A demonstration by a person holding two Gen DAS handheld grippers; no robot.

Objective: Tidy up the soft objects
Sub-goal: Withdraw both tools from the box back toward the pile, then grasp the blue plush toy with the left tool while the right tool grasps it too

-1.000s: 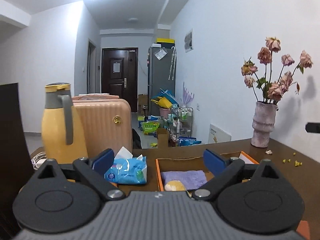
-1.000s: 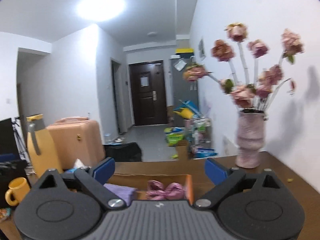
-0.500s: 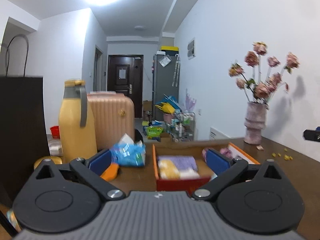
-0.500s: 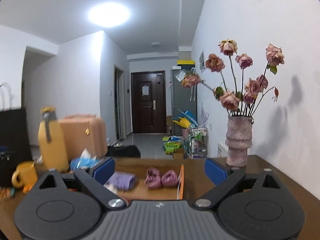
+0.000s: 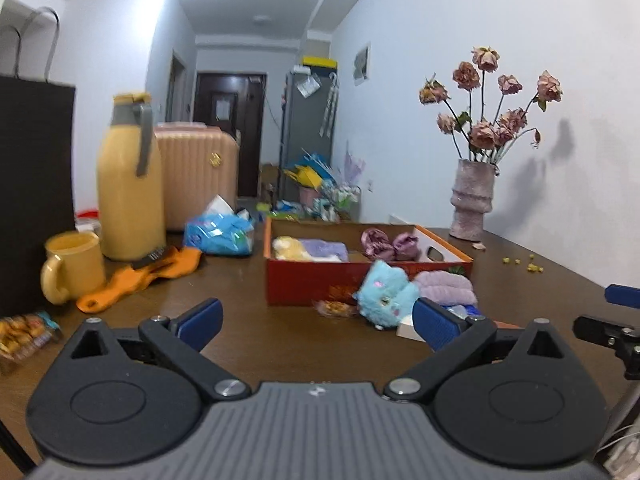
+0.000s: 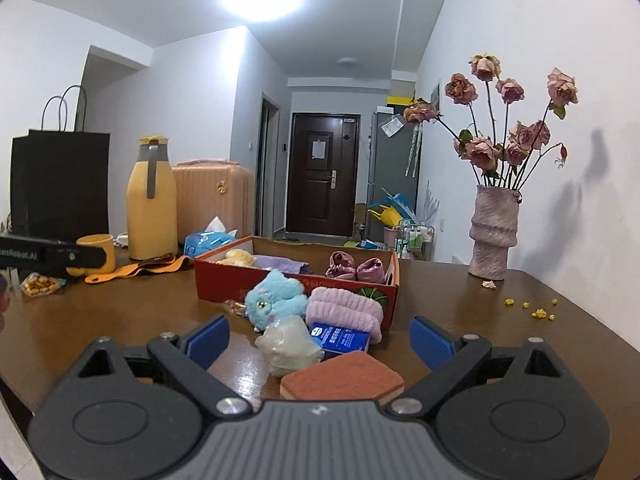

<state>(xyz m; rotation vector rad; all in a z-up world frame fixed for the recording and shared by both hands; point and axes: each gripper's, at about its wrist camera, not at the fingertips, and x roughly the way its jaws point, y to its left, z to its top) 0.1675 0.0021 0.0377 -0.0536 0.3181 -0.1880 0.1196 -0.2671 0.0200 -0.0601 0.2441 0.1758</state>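
A red box on the brown table holds a yellow plush, a purple cloth and pink soft pieces. In front of it lie a blue plush toy, a pink folded cloth, a pale soft toy, a blue packet and a red-brown sponge. An orange sock lies at the left. My left gripper is open and empty, short of the box. My right gripper is open, with the sponge and pale toy low between its fingers.
A yellow jug, yellow mug, black paper bag, blue tissue pack and snack packet stand at the left. A vase of dried roses stands at the back right, with yellow crumbs nearby.
Both grippers have pulled back from the box and dropped lower. The loose soft things in front of the box have come into view. Both stay open.
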